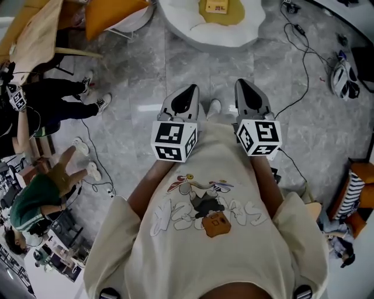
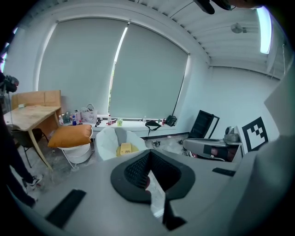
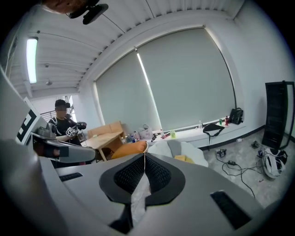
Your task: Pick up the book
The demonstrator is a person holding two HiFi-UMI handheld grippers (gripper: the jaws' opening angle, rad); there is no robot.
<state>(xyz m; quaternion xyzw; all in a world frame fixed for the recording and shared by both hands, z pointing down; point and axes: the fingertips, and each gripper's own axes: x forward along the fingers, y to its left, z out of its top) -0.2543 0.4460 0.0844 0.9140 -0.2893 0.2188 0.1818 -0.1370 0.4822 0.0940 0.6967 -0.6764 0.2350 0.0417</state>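
The yellow book (image 1: pixel 217 6) lies on a white round seat (image 1: pixel 193 30) at the top of the head view, across a stretch of grey floor. In the left gripper view the book (image 2: pixel 125 149) lies in the seat's hollow (image 2: pixel 107 138), just beyond the jaws. The right gripper view shows only a yellow sliver of it (image 3: pixel 184 158). My left gripper (image 1: pixel 190 89) and right gripper (image 1: pixel 244 83) are held side by side in front of my chest, pointing toward the seat. Both are well short of it. The left gripper's (image 2: pixel 150 152) tips meet on nothing, and so do the right gripper's (image 3: pixel 144 155).
An orange cushion (image 1: pixel 111 11) on a white stool and a wooden table (image 1: pixel 35 35) stand left of the seat. People (image 1: pixel 55 99) are at the left. Cables (image 1: pixel 299 52) and a helmet (image 1: pixel 345 79) lie on the floor at the right.
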